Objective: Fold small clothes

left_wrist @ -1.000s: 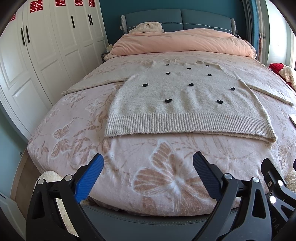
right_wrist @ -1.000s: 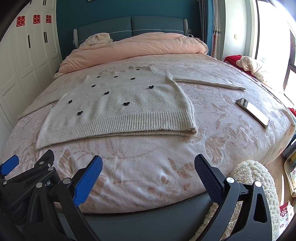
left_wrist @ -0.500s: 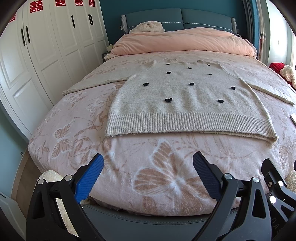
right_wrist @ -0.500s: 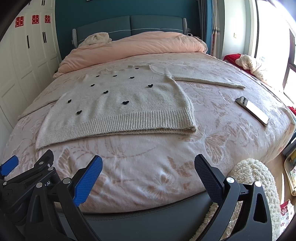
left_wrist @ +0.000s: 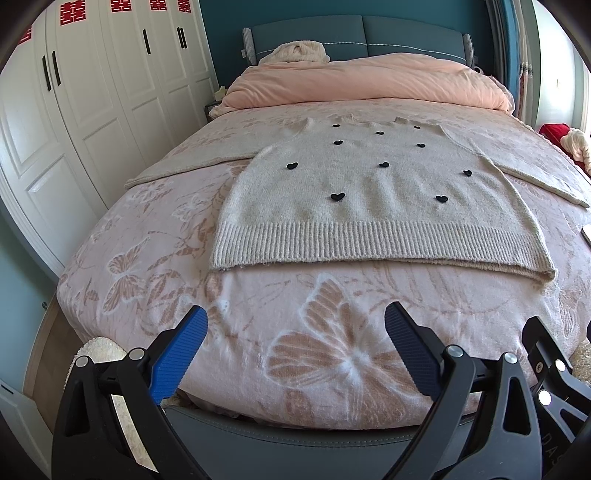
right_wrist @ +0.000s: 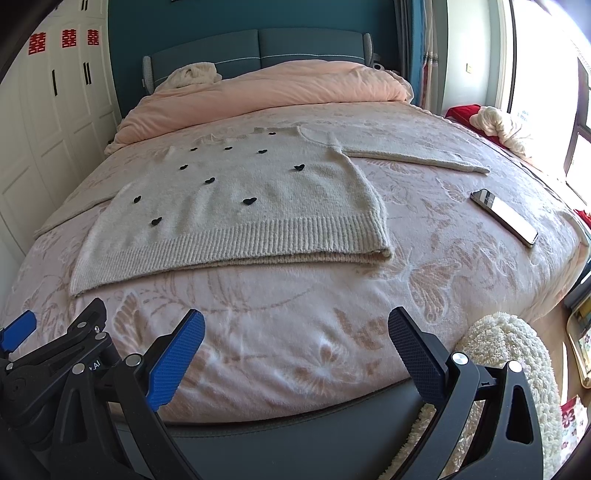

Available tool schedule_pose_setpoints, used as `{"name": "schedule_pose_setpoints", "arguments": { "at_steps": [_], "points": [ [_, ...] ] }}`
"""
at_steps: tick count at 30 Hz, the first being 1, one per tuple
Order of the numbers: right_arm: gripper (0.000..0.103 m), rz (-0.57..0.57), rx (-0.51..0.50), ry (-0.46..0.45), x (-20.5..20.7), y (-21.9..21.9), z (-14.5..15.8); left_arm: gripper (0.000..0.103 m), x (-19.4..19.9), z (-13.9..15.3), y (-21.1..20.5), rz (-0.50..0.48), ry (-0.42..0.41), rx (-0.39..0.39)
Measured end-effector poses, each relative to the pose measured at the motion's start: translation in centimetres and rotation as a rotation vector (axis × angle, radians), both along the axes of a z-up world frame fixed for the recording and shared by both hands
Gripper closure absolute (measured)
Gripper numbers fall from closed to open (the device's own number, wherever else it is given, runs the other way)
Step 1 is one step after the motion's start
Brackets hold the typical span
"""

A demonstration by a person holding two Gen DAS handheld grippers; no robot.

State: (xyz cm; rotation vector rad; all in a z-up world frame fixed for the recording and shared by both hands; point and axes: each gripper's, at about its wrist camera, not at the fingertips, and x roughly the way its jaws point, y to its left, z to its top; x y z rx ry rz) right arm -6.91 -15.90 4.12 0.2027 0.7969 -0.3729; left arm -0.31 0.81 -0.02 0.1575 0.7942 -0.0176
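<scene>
left wrist view: cream knit sweater [left_wrist: 373, 199] lies flat, face up, on the pink butterfly-print blanket [left_wrist: 155, 229]. ribbed hem nearest the camera, collar toward 12 o'clock. small black hearts dot the front. both sleeves spread out sideways, one toward 10 o'clock, one toward 2 o'clock. pink duvet [left_wrist: 365, 83] bunched behind it at 12, under the blue headboard [left_wrist: 354, 35]. white wardrobe doors [left_wrist: 92, 96] with red paper cutouts run along 9 to 11 o'clock.

left gripper [left_wrist: 295, 349] hangs over the foot edge of the bed at 6 o'clock, claw spread wide, nothing between the blue pads. well short of the hem, not touching cloth.

right wrist view: same sweater [right_wrist: 236, 206] sits at 11 to 12 o'clock, right sleeve reaching toward 1 o'clock. a phone [right_wrist: 504, 216] lies on the blanket at 2 o'clock, apart from the sleeve cuff. fluffy white rug [right_wrist: 513, 365] at 4 o'clock, beside the bed's foot. red and cream bundle [right_wrist: 491, 118] by the window at 1 o'clock.

right gripper [right_wrist: 295, 350] also at the foot edge, claw spread wide, empty. part of the left gripper shows at 8 o'clock, just beside it.
</scene>
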Motion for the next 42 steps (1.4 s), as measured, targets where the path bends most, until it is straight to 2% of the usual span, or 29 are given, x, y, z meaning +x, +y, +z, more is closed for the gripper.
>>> {"name": "schedule_pose_setpoints", "arguments": {
  "at_steps": [18, 30, 33, 36, 42],
  "points": [
    [0.005, -0.003, 0.011, 0.026, -0.3, 0.4, -1.0, 0.009, 0.1, -0.9, -0.5, 0.01, 0.017, 0.017],
    [0.005, 0.04, 0.06, 0.088, 1.8, -1.0, -2.3, 0.006, 1.8, -2.0, -1.0, 0.0, 0.082, 0.044],
    [0.005, 0.016, 0.103, 0.093, 3.5, -4.2, -2.3, 0.005, 3.4, -1.8, -1.2, 0.003, 0.106, 0.042],
    [0.005, -0.032, 0.131, 0.083, 6.2, -9.6, -1.7, 0.005, 5.6, -1.6, -1.7, 0.003, 0.129, 0.042],
    [0.005, -0.255, 0.187, 0.051, 12.9, -26.2, -0.5, 0.005, 10.2, -1.6, -3.9, -0.007, 0.135, 0.102]
  ]
}}
